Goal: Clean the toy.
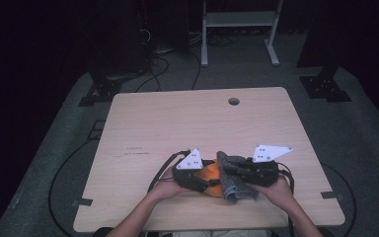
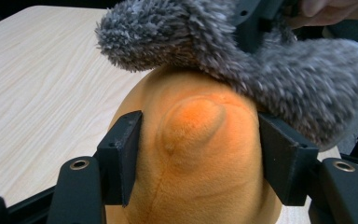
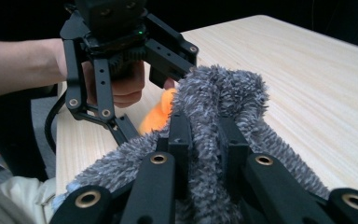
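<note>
An orange plush toy (image 2: 196, 154) is squeezed between the two pads of my left gripper (image 2: 198, 154), near the table's front edge (image 1: 212, 178). A fluffy grey cloth (image 1: 234, 180) drapes over the toy's top and right side (image 2: 242, 51). My right gripper (image 3: 205, 135) is shut on a fold of that grey cloth (image 3: 214, 102), its jaws pinching the pile tight. In the high view my left gripper (image 1: 205, 178) and right gripper (image 1: 229, 170) face each other across the toy. In the right gripper view a sliver of the orange toy (image 3: 161, 114) peeks out behind the cloth.
The light wooden table (image 1: 177, 123) has a round cable hole (image 1: 234, 101) near its far edge. Both forearms come in over the front edge. Cables trail off the table's left side onto the grey floor, and a white frame (image 1: 237, 29) stands beyond the table.
</note>
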Action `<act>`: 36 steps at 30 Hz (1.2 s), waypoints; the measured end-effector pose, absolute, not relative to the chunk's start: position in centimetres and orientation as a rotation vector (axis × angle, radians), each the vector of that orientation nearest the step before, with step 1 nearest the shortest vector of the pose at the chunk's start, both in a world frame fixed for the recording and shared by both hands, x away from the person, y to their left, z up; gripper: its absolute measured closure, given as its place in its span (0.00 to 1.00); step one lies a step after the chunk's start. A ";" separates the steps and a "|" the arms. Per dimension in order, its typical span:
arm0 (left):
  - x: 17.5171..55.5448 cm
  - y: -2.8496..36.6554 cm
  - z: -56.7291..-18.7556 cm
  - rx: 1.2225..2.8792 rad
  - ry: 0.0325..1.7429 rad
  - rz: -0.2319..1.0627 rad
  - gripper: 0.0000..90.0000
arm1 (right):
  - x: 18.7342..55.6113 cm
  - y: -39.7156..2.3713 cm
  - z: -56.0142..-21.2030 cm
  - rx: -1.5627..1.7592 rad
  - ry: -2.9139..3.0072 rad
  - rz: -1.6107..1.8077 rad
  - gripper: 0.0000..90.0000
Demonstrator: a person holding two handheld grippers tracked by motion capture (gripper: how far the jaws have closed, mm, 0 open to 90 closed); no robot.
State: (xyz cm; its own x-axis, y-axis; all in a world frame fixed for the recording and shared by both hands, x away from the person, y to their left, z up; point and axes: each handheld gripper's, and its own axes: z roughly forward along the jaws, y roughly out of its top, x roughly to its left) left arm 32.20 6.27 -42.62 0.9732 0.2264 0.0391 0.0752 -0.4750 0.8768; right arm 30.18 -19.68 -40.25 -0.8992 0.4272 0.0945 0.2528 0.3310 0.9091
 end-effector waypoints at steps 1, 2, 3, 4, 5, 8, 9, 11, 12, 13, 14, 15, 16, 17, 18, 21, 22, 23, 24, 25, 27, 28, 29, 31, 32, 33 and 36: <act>32.2 6.3 -42.6 2.065 0.213 0.181 0.40 | 30.2 -19.7 -40.3 0.626 2.427 1.612 0.87; 32.2 6.3 -42.6 2.063 0.213 0.180 0.40 | 30.2 -19.9 -40.3 0.635 2.425 1.598 0.87; 32.2 6.3 -42.6 2.059 0.213 0.178 0.40 | 30.3 -20.3 -40.4 0.647 2.426 1.576 0.87; 32.3 6.3 -42.7 2.057 0.216 0.175 0.39 | 30.3 -21.0 -40.9 0.685 2.416 1.577 0.87; 32.3 6.3 -42.7 2.057 0.216 0.175 0.39 | 30.3 -21.0 -40.9 0.685 2.416 1.577 0.87; 32.3 6.3 -42.7 2.056 0.210 0.178 0.39 | 30.1 -22.5 -41.7 0.751 2.417 1.548 0.87; 32.3 6.3 -42.7 2.053 0.214 0.175 0.39 | 30.1 -22.8 -41.8 0.759 2.415 1.544 0.87; 32.4 6.4 -42.7 2.054 0.214 0.172 0.39 | 29.8 -23.1 -41.7 0.756 2.407 1.541 0.87; 32.5 6.5 -42.8 2.044 0.226 0.164 0.39 | 29.7 -23.0 -41.6 0.749 2.402 1.554 0.87; 32.5 6.5 -42.8 2.044 0.227 0.161 0.39 | 29.6 -22.8 -41.4 0.735 2.397 1.568 0.87; 32.5 6.5 -42.8 2.044 0.227 0.161 0.39 | 29.6 -22.8 -41.4 0.735 2.397 1.568 0.87; 32.5 6.6 -42.8 2.046 0.225 0.160 0.39 | 29.6 -22.5 -41.2 0.723 2.395 1.586 0.87; 32.5 6.6 -42.8 2.049 0.224 0.159 0.39 | 29.6 -22.1 -41.0 0.705 2.397 1.602 0.87; 32.5 6.6 -42.8 2.050 0.225 0.158 0.39 | 29.6 -21.4 -40.7 0.680 2.398 1.610 0.87; 32.5 6.8 -42.9 2.062 0.226 0.167 0.39 | 29.7 -20.4 -40.5 0.654 2.404 1.607 0.87; 32.8 7.3 -43.0 2.048 0.255 0.149 0.39 | 30.3 -19.9 -40.5 0.653 2.398 1.632 0.87; 32.8 7.3 -43.0 2.048 0.255 0.149 0.39 | 30.3 -19.9 -40.5 0.653 2.398 1.632 0.87; 32.9 7.4 -43.0 2.048 0.258 0.144 0.39 | 30.4 -19.8 -40.5 0.662 2.395 1.642 0.87; 32.9 7.3 -42.9 2.056 0.248 0.154 0.39 | 30.7 -19.8 -40.6 0.671 2.394 1.651 0.87; 32.9 7.3 -42.9 2.056 0.248 0.154 0.39 | 30.7 -19.8 -40.6 0.671 2.394 1.651 0.87; 32.8 7.2 -42.9 2.064 0.238 0.159 0.39 | 30.9 -20.2 -41.1 0.691 2.399 1.656 0.87; 32.7 7.2 -42.9 2.066 0.230 0.159 0.39 | 31.1 -20.9 -41.7 0.732 2.404 1.681 0.87; 32.7 7.2 -42.9 2.066 0.230 0.159 0.39 | 31.1 -20.9 -41.7 0.732 2.404 1.681 0.87; 32.7 7.3 -43.0 2.062 0.232 0.154 0.38 | 31.1 -21.6 -42.1 0.764 2.399 1.673 0.87; 32.7 7.3 -43.0 2.062 0.231 0.154 0.38 | 31.2 -22.1 -42.5 0.798 2.396 1.668 0.87; 32.7 7.3 -43.0 2.062 0.230 0.152 0.38 | 31.3 -22.3 -42.5 0.805 2.394 1.660 0.87; 32.8 7.4 -43.0 2.063 0.228 0.148 0.38 | 31.1 -22.3 -42.3 0.796 2.389 1.634 0.87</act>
